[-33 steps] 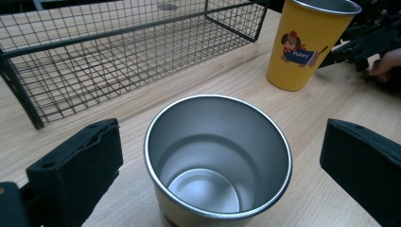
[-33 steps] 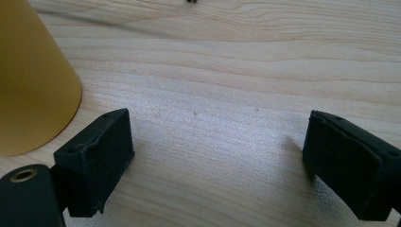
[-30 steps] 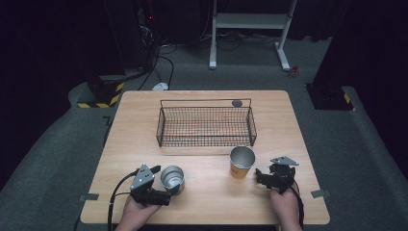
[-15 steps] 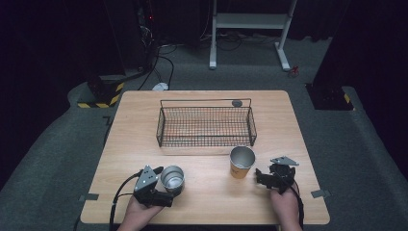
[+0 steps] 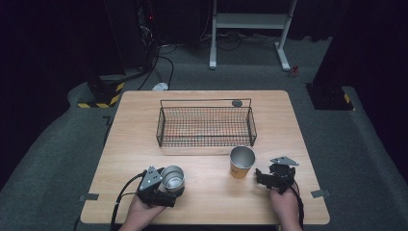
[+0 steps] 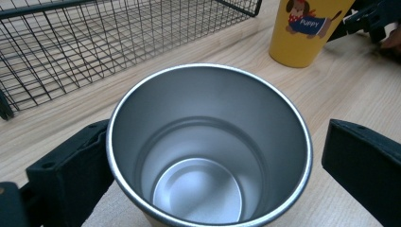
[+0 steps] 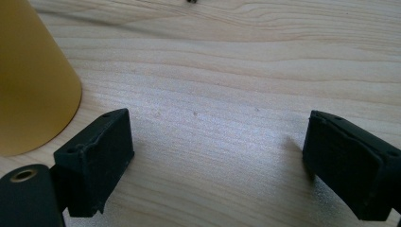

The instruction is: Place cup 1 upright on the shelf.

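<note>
Left hand: we see it low at the near left of the pale wooden table (image 5: 298,139), holding the left gripper (image 5: 163,188).
Left jaws: spread around the silver steel cup (image 6: 208,151); one touches its wall, the other stands apart.
Right hand: at the near right, the right gripper (image 5: 263,176) aims toward the yellow cup with a puppy picture (image 5: 241,162).
Right jaws: spread wide over bare wood, the yellow cup just beside them.
Counts: we count two cups, two grippers, one black wire basket (image 5: 206,126).
</note>
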A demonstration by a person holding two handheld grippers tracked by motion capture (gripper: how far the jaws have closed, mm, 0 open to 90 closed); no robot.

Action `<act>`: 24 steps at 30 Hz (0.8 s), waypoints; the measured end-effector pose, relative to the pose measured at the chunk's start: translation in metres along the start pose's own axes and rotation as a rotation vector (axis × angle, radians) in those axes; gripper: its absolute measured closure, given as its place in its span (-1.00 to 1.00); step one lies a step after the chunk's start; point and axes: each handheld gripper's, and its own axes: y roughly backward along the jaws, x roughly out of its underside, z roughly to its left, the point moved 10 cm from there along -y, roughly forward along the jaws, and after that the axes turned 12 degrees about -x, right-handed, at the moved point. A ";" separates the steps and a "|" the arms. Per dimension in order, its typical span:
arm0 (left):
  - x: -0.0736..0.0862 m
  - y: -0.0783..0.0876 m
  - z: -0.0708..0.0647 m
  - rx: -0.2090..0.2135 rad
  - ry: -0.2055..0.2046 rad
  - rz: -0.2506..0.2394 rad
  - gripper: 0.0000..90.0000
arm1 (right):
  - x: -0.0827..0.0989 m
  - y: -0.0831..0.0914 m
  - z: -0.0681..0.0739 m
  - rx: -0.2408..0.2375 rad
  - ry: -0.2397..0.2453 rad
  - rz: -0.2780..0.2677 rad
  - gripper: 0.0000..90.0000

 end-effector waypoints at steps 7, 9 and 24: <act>0.003 -0.004 -0.001 0.000 -0.021 0.006 -1.00 | 0.000 0.000 0.000 0.000 0.003 0.000 -0.80; 0.004 -0.005 -0.002 0.005 -0.017 0.007 -1.00 | 0.000 0.000 0.000 0.000 0.006 0.000 -0.80; 0.005 -0.007 -0.001 0.014 -0.010 -0.005 -0.99 | 0.000 0.000 0.000 -0.001 0.006 0.001 -0.80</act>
